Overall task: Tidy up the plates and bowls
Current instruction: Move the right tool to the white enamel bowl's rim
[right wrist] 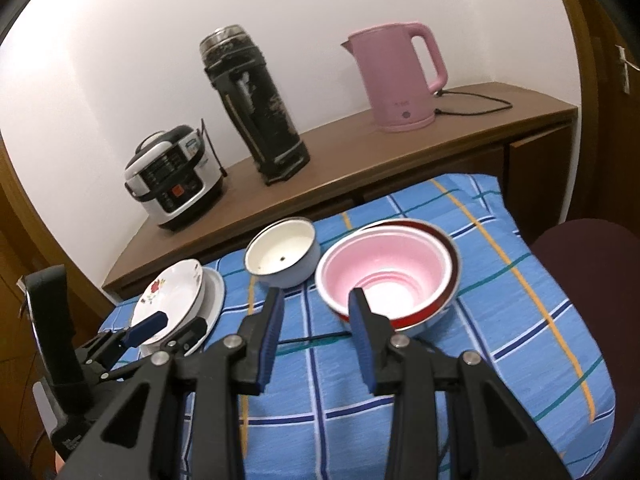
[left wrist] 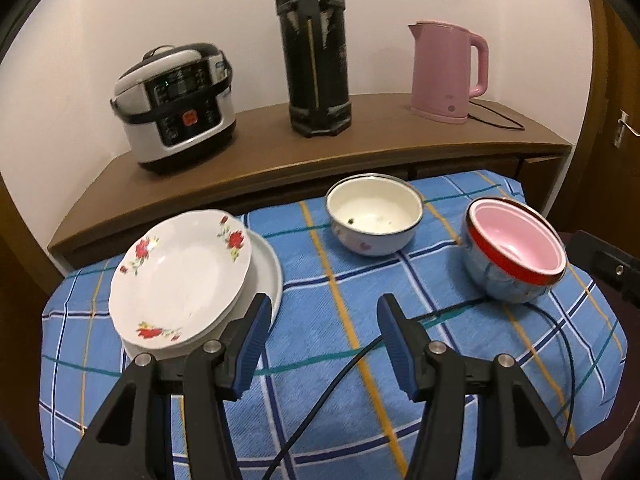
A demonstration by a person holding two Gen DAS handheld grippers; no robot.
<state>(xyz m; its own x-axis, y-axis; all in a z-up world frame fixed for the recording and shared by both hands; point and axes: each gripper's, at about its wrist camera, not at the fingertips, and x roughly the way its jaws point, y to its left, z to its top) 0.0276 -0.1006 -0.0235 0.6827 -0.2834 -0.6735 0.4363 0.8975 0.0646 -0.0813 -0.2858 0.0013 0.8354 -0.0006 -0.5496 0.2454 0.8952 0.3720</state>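
A flowered plate [left wrist: 180, 276], white with red roses along its scalloped rim, sits on top of a small stack of plain white plates [left wrist: 266, 276] at the left end of the surface [left wrist: 320, 380], which is covered by a blue checked cloth with yellow, green and dark blue lines. Further back, near the middle, stands a white enamel bowl [left wrist: 374, 216] with a dark metal rim, a cream inside marked by a few dark specks, and faint flowers on its outer wall. To its right, well apart from it, a pink nested bowl set [left wrist: 516, 250] sits in a pale blue outer bowl with a red band below the rim; in the left wrist view it looks tilted.

The left tool [left wrist: 320, 344] hovers over the near part of the cloth with its blue pads standing moderately apart and nothing between them; its left finger overlaps the near edge of the plate stack in the picture, but contact cannot be told. A black cable [left wrist: 320, 396] runs across the cloth beneath it.

The right tool [right wrist: 316, 336] has its pads closer together, still parted, gripping nothing. Its right finger appears in front of the near rim of the pink bowl set, and whether it touches cannot be told.
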